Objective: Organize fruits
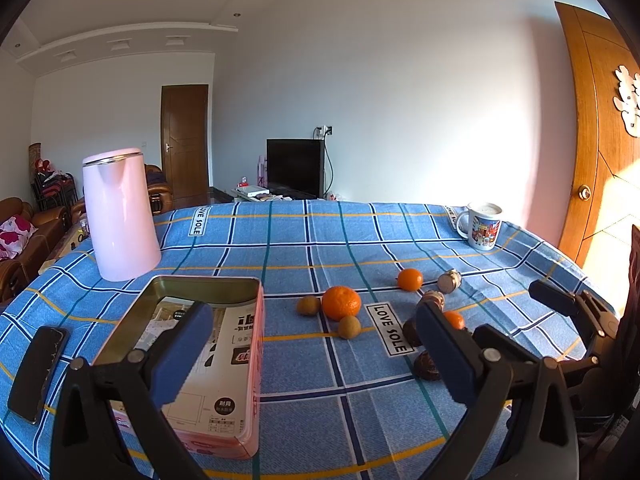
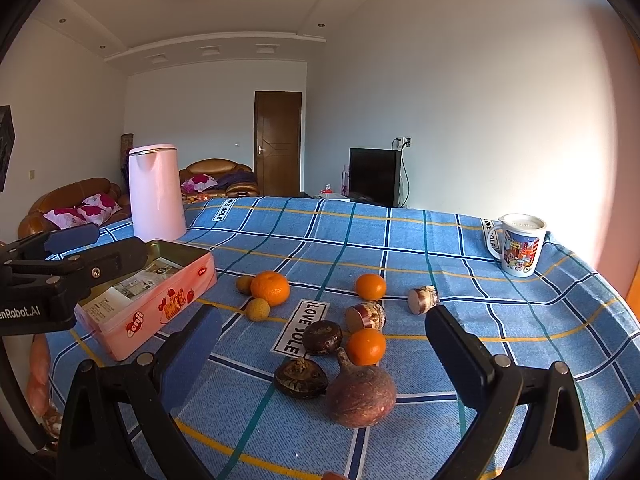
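Observation:
A pink open tin box (image 1: 224, 360) (image 2: 160, 300) lies on the blue checked tablecloth at the left. Loose fruit lies in the middle: a big orange (image 1: 341, 302) (image 2: 270, 288), two small brown longans (image 2: 257, 309), two small oranges (image 2: 371, 286) (image 2: 366, 346), dark brown fruits (image 2: 322, 337) (image 2: 301, 377), a large brown one (image 2: 361, 395) and two cut pieces (image 2: 423, 299). My left gripper (image 1: 316, 356) is open and empty, its left finger over the box. My right gripper (image 2: 324, 356) is open and empty, just before the dark fruits.
A pink kettle (image 1: 120, 216) (image 2: 157, 194) stands behind the box. A printed mug (image 1: 484, 226) (image 2: 520, 245) stands at the far right. A black phone (image 1: 38, 372) lies at the table's left edge. The table's edges curve near both sides.

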Demonstrator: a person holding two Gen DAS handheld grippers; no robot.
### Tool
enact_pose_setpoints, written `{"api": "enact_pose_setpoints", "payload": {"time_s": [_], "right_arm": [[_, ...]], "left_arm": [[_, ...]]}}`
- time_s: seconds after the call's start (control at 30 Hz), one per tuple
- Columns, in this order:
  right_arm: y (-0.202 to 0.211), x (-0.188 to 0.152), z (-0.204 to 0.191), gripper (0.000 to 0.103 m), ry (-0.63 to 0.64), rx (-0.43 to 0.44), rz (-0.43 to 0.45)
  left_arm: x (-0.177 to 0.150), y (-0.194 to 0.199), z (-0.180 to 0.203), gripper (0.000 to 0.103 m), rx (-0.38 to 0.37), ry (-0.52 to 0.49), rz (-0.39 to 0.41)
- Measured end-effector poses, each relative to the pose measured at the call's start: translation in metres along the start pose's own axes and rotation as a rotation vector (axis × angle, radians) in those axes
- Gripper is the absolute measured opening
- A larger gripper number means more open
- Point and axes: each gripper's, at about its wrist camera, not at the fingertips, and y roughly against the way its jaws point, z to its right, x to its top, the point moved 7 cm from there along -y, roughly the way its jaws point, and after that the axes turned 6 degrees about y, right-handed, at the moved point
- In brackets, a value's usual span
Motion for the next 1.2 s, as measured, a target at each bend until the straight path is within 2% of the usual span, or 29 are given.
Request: {"api": "enact_pose_setpoints", "payload": {"time_s": [0.27,0.37,0.5,0.67,0.73,0.77,0.8,0.83,0.93,1.07,1.2], "right_arm": [[-0.003,-0.013,0.011,0.102,0.011,-0.021,-0.028],[-0.009,-0.029,0.021,0.102,0.018,-0.057,-0.068],[-0.021,-0.046,0.037,0.102,-0.005,-0.065,-0.135],[-0.034,-0.050,0.037,0.100,-0.009,-0.017,-0.195],[-0.041,-0.054,0.034,0.089,0.001,0.012,-0.239],[-0.045,-0.057,0.033,0.075,0.003,0.024,-0.263],[-0.048,-0.060,0.032,0.067,-0.003,0.047,-0.282],[-0.049,-0.062,0.031,0.066,-0.005,0.064,-0.291],[-0.048,-0.065,0.025,0.054,0.012,0.107,-0.287],[-0.039,-0.062,0.032,0.054,-0.030,0.098,-0.238],[-0.034,-0.059,0.049,0.054,-0.060,0.044,-0.212]], "left_arm": [[-0.012,-0.011,0.007,0.103,-0.016,-0.007,-0.032],[-0.022,-0.021,0.013,0.103,-0.039,-0.017,-0.061],[-0.035,-0.033,0.022,0.103,-0.077,-0.015,-0.111],[-0.047,-0.046,0.029,0.103,-0.099,-0.003,-0.166],[-0.050,-0.048,0.032,0.102,-0.104,-0.011,-0.169],[-0.051,-0.048,0.035,0.101,-0.104,-0.017,-0.172],[-0.051,-0.049,0.036,0.101,-0.109,-0.023,-0.175],[-0.052,-0.050,0.039,0.100,-0.112,-0.029,-0.181],[-0.056,-0.054,0.048,0.087,-0.143,-0.046,-0.211],[-0.064,-0.065,0.066,0.077,-0.187,-0.069,-0.273],[-0.067,-0.074,0.085,0.077,-0.214,-0.094,-0.305]]}}
